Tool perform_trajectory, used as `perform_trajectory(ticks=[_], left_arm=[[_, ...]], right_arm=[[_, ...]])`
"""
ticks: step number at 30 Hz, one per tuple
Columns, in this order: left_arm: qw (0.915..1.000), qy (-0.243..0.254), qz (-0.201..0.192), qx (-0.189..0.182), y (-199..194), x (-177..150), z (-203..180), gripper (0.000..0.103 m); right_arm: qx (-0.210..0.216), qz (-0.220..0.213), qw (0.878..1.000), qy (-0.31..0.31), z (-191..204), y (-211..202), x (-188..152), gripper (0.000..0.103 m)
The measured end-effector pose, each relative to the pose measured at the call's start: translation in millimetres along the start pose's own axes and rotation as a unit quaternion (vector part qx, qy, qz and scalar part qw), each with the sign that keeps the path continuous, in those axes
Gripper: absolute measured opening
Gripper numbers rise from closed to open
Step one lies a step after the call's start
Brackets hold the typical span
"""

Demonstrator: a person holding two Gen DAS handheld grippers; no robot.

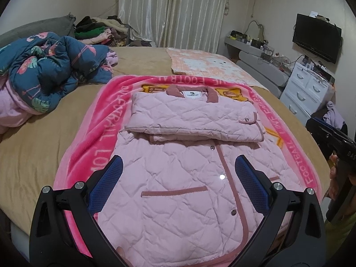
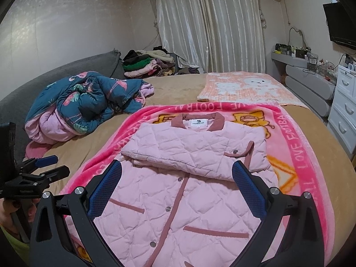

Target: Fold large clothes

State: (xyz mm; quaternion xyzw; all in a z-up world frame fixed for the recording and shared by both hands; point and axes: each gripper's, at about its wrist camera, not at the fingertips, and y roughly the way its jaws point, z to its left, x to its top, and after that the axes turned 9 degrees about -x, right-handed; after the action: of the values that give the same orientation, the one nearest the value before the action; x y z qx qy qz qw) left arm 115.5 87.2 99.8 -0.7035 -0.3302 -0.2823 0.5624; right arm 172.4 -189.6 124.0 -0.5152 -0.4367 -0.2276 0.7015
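Note:
A pink quilted jacket [image 1: 178, 178] with dusty-rose trim lies front up on a pink football blanket [image 1: 93, 146] on the bed. Its sleeves are folded across the chest under the collar [image 1: 191, 92]. My left gripper [image 1: 179, 166] is open and empty, hovering above the jacket's lower half. My right gripper [image 2: 176, 171] is open and empty above the jacket [image 2: 178, 211] near its middle. The left gripper shows at the left edge of the right wrist view [image 2: 47, 163], and the right gripper's body shows at the right edge of the left wrist view [image 1: 338, 138].
A rumpled blue flamingo duvet [image 1: 44, 73] lies at the left of the tan bed [image 1: 33, 155]. An orange-and-white blanket [image 1: 207, 64] lies beyond. A pile of clothes [image 1: 98, 31] sits by the curtains. White drawers [image 1: 307, 89] and a wall TV [image 1: 316, 37] stand to the right.

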Motion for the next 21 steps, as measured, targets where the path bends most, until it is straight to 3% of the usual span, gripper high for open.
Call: perform_trajectory(ticks=[21], left_arm=[[0.9997, 0.006, 0.020, 0.010, 2.2, -55.7, -4.2, 0.095]], right_arm=[[-0.017, 0.021, 1.000, 0.010, -16.3, -16.9, -57.5, 0.099]])
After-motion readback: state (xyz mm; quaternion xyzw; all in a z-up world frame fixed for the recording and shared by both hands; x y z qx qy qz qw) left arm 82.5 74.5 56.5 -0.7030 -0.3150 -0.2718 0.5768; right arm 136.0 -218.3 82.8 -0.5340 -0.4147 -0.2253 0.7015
